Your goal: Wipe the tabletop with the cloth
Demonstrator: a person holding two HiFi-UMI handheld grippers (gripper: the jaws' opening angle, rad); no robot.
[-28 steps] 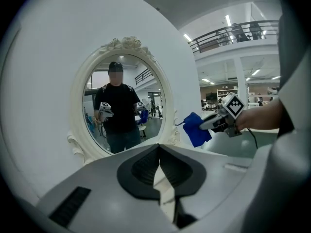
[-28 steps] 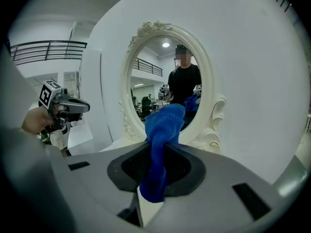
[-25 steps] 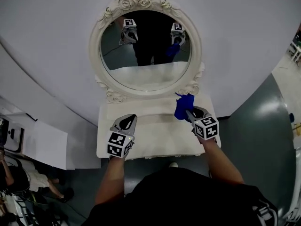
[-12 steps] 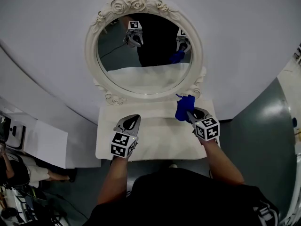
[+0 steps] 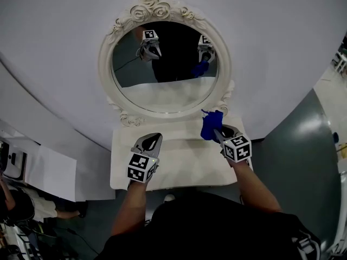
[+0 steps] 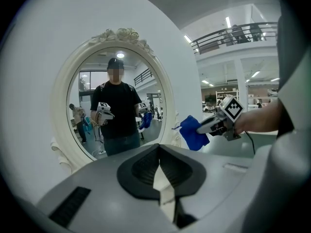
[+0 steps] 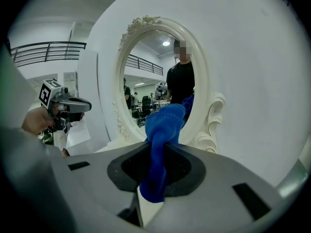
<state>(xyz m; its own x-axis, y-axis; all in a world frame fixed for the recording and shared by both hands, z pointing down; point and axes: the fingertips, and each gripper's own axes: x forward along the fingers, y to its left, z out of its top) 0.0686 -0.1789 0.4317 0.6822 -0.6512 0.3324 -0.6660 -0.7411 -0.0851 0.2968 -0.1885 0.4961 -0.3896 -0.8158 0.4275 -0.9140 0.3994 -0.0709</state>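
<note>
A blue cloth [image 5: 211, 124] hangs bunched from my right gripper [image 5: 216, 131], which is shut on it above the right end of the white tabletop [image 5: 181, 161]. In the right gripper view the cloth [image 7: 163, 125] stands up out of the jaws of my right gripper [image 7: 156, 178] and hides their tips. My left gripper [image 5: 153, 139] hovers over the left half of the table, shut, with nothing between its jaws. From the left gripper view, the left gripper [image 6: 159, 168] points at the mirror, and the cloth [image 6: 193, 133] shows to the right.
An oval mirror [image 5: 165, 64] in an ornate white frame stands at the back of the table against a white wall. It reflects the person and both grippers. A white cabinet [image 5: 54, 172] sits left of the table, and grey floor lies to the right.
Both grippers stay in nearly the same spots above the table. Only the head view shifts a little, so the mirror sits slightly differently in the picture.
</note>
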